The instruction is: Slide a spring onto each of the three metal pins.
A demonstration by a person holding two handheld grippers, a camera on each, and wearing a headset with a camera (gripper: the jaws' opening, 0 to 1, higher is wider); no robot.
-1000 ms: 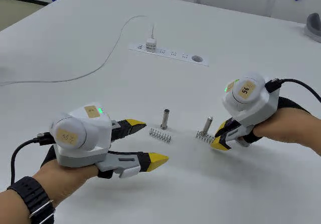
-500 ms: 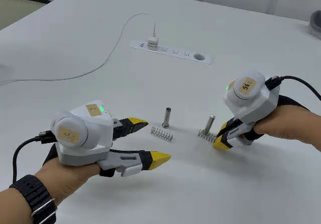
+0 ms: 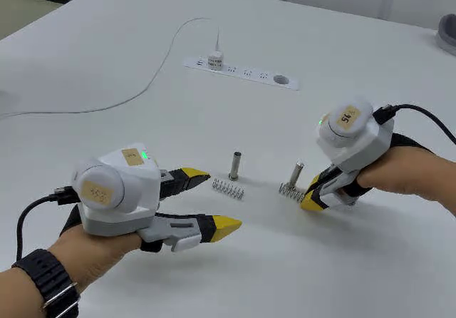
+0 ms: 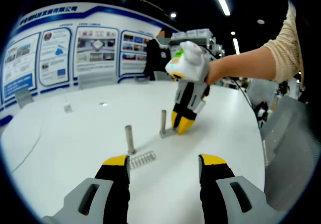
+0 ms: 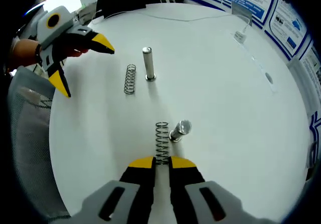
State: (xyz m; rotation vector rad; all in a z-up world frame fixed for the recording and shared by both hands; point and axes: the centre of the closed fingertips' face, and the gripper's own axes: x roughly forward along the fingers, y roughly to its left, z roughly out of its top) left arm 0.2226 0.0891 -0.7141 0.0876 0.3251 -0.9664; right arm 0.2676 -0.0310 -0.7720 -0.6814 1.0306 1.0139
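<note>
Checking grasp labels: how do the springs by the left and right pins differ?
The right spring has one end pinched in the shut right tool; the left spring lies free ahead of the open left tool. The right spring lies close beside the right pin; the left spring sits a little apart from the left pin. Both lie flat on the table, neither on a pin.
</note>
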